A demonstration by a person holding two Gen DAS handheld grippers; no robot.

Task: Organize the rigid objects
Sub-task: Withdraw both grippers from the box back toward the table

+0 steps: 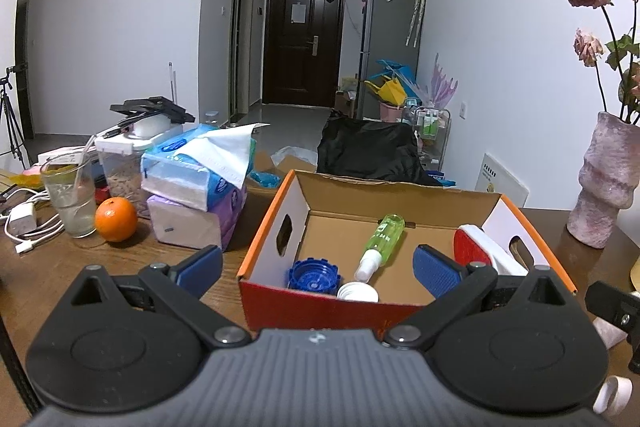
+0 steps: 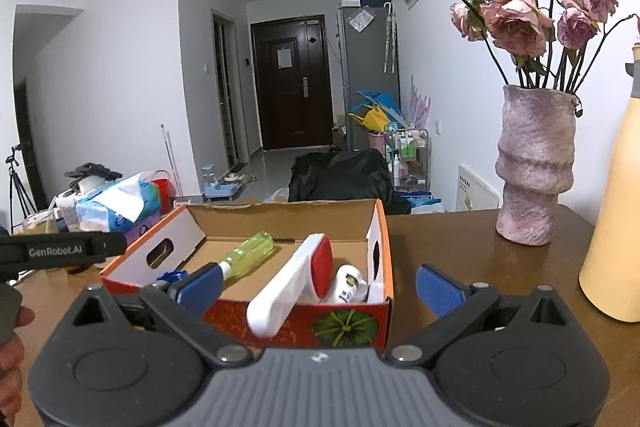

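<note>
**Hovering Over the Box: Both Tongs Spread and Empty**

Starting at the far left of the left tongs (image 1: 318, 269), a glass (image 1: 70, 197) with a straw stands beside an orange (image 1: 116, 219), with stacked tissue packs (image 1: 196, 187) just right of the fruit; all three lie beyond and outside the left blue pad (image 1: 200, 265). The tongs themselves are spread wide, pinching nothing.

Straight ahead, between the two pads, sits the cardboard box (image 1: 264, 227) on the wooden table (image 1: 40, 267). Inside it, from left to right: a blue cap (image 1: 314, 273) near the front wall, a white cap (image 1: 357, 293) touching it, a green spray bottle (image 1: 380, 239) lying tilted with its nozzle toward the tongs, and a red-and-white brush (image 1: 478, 251) leaning in the right corner, just behind the right pad (image 1: 436, 271). Well off to the right stands a pink vase (image 1: 604, 183) of dried roses.

From the right wrist view, the right tongs (image 2: 318, 285) are likewise spread and empty, the box's front right corner between their pads. The brush handle pokes over the front wall, and a small white bottle (image 2: 348, 283) lies just right of it. Beyond the right pad (image 2: 438, 289) the vase stands on the table, and a yellow bottle (image 2: 616, 207) rises at the far right edge.
</note>
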